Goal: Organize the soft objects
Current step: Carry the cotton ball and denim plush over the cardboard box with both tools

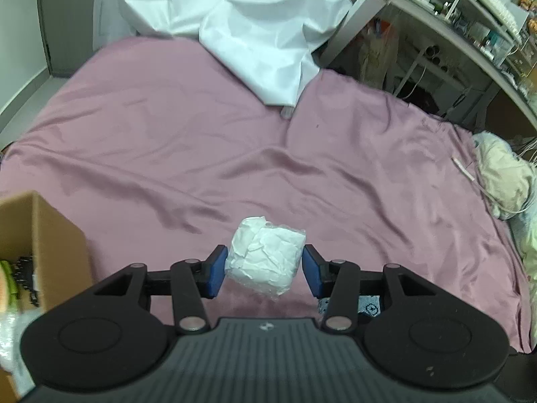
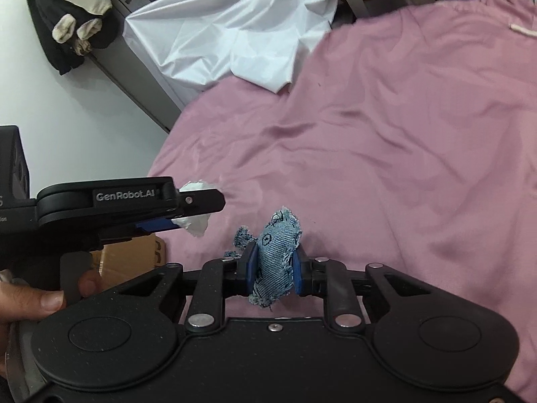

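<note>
My left gripper [image 1: 265, 263] is shut on a white crumpled bundle wrapped in clear plastic [image 1: 265, 252], held a little above the pink bed sheet [image 1: 151, 127]. In the right wrist view that same left gripper [image 2: 196, 213] comes in from the left, with the white bundle [image 2: 198, 226] showing between its fingers. My right gripper [image 2: 273, 267] is shut on a frayed piece of blue denim [image 2: 278, 235], which sticks up and hangs down between the blue pads. Both things are off the bed.
An open cardboard box [image 1: 43, 231] with items inside stands at the bed's left edge. A white sheet [image 1: 255, 33] lies crumpled at the far end. A cream knitted pile [image 1: 503, 174] sits at the right edge. Cluttered shelves [image 1: 470, 16] line the right. A hand [image 2: 30, 302] holds the left gripper.
</note>
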### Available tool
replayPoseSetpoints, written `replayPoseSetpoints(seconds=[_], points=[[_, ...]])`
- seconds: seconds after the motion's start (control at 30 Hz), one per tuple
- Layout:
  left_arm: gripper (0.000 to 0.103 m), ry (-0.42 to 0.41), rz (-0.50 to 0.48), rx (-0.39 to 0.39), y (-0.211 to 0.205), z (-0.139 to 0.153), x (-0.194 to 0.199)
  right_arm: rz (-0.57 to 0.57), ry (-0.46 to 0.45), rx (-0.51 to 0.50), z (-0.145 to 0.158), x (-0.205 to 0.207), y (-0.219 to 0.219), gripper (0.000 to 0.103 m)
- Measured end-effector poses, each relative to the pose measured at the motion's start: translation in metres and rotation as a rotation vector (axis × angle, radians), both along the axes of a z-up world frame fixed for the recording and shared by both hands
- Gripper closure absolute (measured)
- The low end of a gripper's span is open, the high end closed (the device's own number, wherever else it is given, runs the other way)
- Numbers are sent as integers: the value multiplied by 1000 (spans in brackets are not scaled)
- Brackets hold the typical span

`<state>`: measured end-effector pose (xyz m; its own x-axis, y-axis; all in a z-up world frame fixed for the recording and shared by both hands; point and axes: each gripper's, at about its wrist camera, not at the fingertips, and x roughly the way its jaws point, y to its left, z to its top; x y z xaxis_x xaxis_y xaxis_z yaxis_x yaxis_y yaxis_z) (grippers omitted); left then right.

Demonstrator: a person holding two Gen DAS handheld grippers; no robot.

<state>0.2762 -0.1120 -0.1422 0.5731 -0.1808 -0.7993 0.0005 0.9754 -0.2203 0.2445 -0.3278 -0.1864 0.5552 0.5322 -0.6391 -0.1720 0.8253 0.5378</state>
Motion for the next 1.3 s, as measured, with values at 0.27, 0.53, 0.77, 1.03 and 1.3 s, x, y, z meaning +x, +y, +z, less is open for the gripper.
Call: replayPoseSetpoints(seconds=[0.27,0.53,0.77,1.03,1.3], points=[[56,-58,15,-16,16,25,-27,16,-75,-4,26,-14,8,81],[56,-106,28,-27,33,43,-55,6,-158,-26,50,-23,14,81],[56,-141,41,-38,49,57,-73,39,-201,-27,65,-32,27,81],[56,-163,62,-42,70,66,-94,65,-228,-47,77,-43,46,81],[56,-169,85,-49,90,67,-110,79,-246,-70,83,-55,62,81]])
